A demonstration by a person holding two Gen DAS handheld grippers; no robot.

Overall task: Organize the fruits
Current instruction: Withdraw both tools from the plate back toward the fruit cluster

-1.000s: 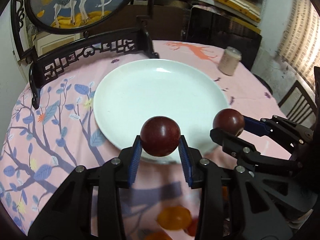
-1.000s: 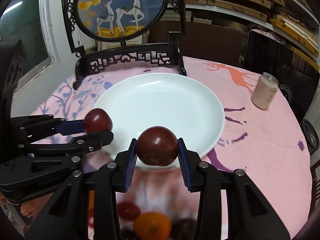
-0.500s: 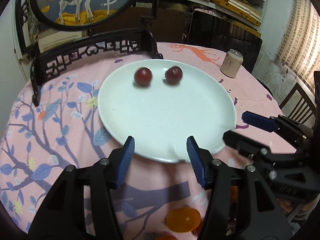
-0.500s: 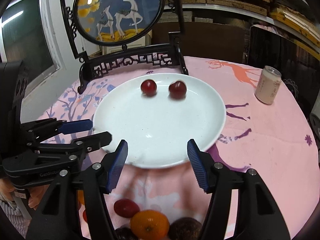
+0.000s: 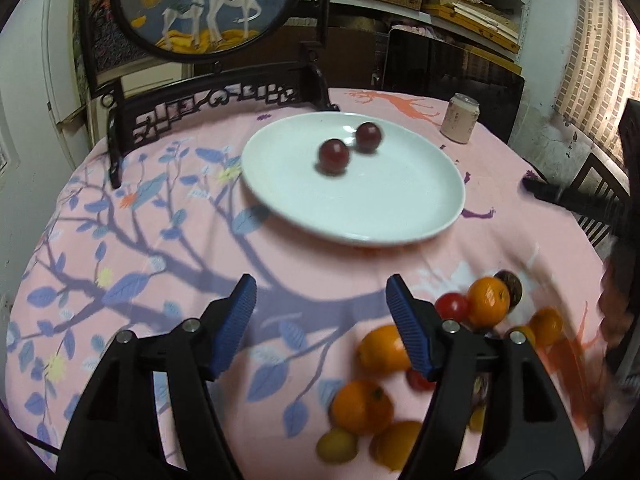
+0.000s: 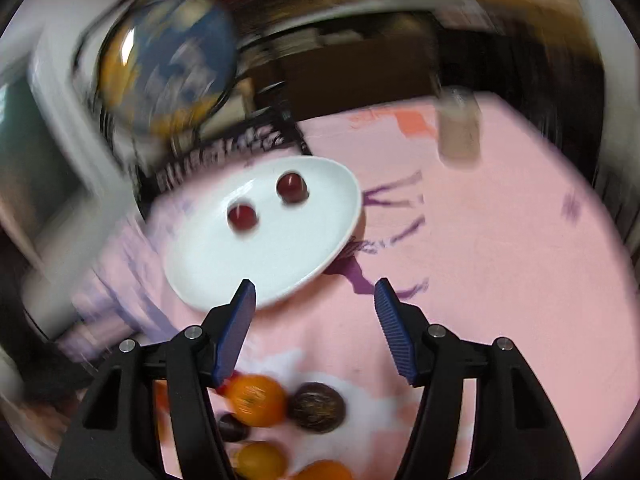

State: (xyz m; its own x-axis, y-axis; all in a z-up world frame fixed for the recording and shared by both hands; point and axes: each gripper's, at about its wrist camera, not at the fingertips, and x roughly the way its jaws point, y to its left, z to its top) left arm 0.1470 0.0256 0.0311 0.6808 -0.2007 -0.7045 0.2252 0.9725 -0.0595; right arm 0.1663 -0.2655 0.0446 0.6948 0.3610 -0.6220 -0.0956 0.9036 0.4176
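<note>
Two dark red plums lie side by side on the far half of a white plate (image 5: 400,208): one plum (image 5: 334,155) at the left, the other plum (image 5: 368,137) just right of it. The right wrist view, blurred, shows the same plums (image 6: 242,217) (image 6: 292,187) on the plate (image 6: 280,264). My left gripper (image 5: 320,300) hangs over the pink cloth in front of the plate, its jaws opening and nothing between them. My right gripper (image 6: 314,298) stands open and empty by the plate's near rim. A pile of oranges (image 5: 488,301) (image 6: 256,400), small red fruits (image 5: 452,306) and a dark brown fruit (image 6: 317,407) lies near both grippers.
A carved black stand with a round deer picture (image 5: 208,4) stands behind the plate. A pale drink can (image 5: 460,118) sits at the table's far right. The pink patterned tablecloth (image 5: 140,260) covers the round table. Part of the right gripper (image 5: 568,200) reaches in at the right edge.
Both grippers let go of their plums, which now lie on the plate. Both have opened and drawn back from the plate towards the fruit pile. The right view has rolled and blurred.
</note>
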